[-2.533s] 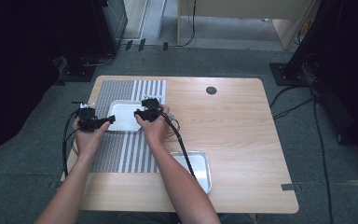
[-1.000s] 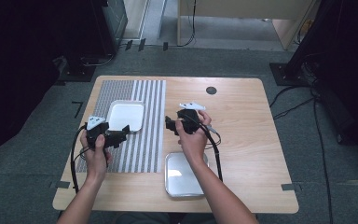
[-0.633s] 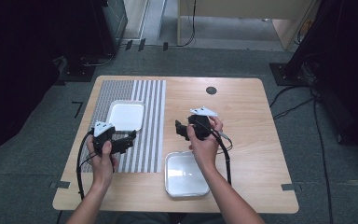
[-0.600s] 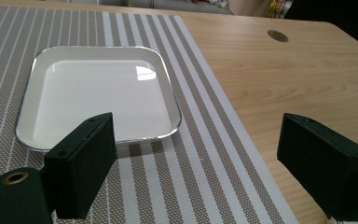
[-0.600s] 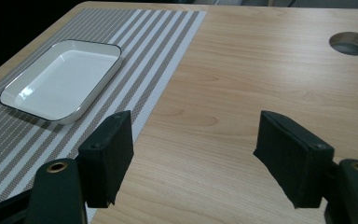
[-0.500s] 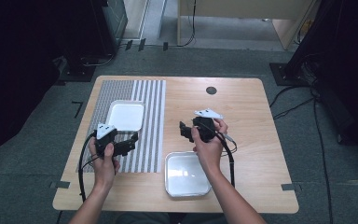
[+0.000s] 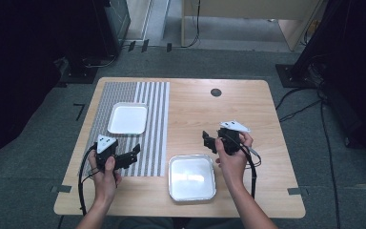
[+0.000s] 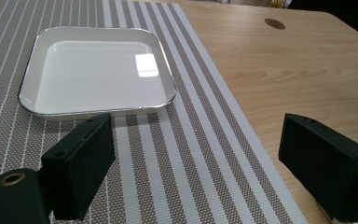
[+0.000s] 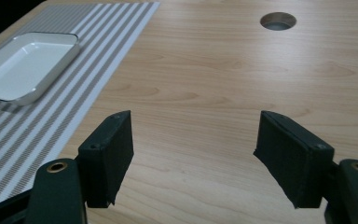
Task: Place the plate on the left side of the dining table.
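High view: a wooden table (image 7: 228,114) is carrying a striped placemat (image 7: 152,119) on its left part. A white square tray (image 7: 127,118) is sitting on the mat toward the far side. A second, silvery tray (image 7: 191,177) is lying on the bare wood near the person's edge, just right of the mat. A round cable hole (image 7: 216,92) is showing near the far edge. The left hand (image 7: 104,177) is holding the left gripper (image 7: 134,156) over the mat's near end, jaws pointing right. The right hand (image 7: 231,157) is holding the right gripper (image 7: 206,141) above bare wood, just beyond the silvery tray's far right corner, jaws pointing left.

Left gripper view: the left gripper (image 8: 196,163) is hovering with its jaws spread wide and nothing between them. The white tray (image 8: 98,70) is lying ahead on the mat (image 8: 186,154), apart from the jaws.

Right gripper view: the right gripper (image 9: 196,158) is likewise gaping, jaws well apart and empty, over bare wood (image 9: 205,84). The white tray (image 9: 25,65) is sitting far left on the mat (image 9: 74,93); the cable hole (image 9: 278,20) is lying ahead.
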Motion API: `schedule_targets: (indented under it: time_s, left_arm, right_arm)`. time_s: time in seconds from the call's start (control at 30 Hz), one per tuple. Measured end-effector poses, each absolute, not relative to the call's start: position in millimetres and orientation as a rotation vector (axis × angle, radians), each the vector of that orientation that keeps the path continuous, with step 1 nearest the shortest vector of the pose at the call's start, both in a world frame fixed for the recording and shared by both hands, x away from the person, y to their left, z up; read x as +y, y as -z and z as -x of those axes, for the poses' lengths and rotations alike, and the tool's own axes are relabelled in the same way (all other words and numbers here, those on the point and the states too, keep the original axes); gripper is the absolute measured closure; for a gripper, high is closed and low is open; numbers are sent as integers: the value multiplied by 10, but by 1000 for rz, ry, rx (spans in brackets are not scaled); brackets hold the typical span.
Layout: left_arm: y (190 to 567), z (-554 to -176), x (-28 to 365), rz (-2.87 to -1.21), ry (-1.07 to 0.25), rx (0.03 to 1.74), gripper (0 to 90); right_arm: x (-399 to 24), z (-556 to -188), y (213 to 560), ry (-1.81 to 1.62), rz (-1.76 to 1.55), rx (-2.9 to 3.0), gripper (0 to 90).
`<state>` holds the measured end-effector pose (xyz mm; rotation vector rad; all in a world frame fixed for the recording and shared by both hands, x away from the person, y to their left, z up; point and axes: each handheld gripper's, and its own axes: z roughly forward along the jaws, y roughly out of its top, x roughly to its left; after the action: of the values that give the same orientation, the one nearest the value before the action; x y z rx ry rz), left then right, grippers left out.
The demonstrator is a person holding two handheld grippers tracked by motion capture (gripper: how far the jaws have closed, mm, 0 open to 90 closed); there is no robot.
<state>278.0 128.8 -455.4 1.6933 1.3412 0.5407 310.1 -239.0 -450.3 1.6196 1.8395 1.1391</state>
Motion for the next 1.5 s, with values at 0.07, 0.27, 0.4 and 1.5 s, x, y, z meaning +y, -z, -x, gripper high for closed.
schedule_targets:
  time_s: [0.07, 0.27, 0.4, 1.5]
  left_arm:
    - [4564, -2773, 1297, -1695, -540, 1346, 105]
    - [4644, -2725, 1375, -1692, -551, 1375, 105]
    - [4667, -2695, 1413, -1686, -550, 1384, 105]
    - [4928, -2387, 2226, -1661, -651, 1493, 105]
  right_arm:
    - [-2416, -3086, 4520, -1130, -1618, 1837, 280]
    - [-2595, -2962, 4602, -1116, -1635, 1815, 280]
    - [-2671, -2898, 4626, -1106, -1633, 1801, 279]
    - [-3629, -2416, 4930, -999, -1731, 1665, 277]
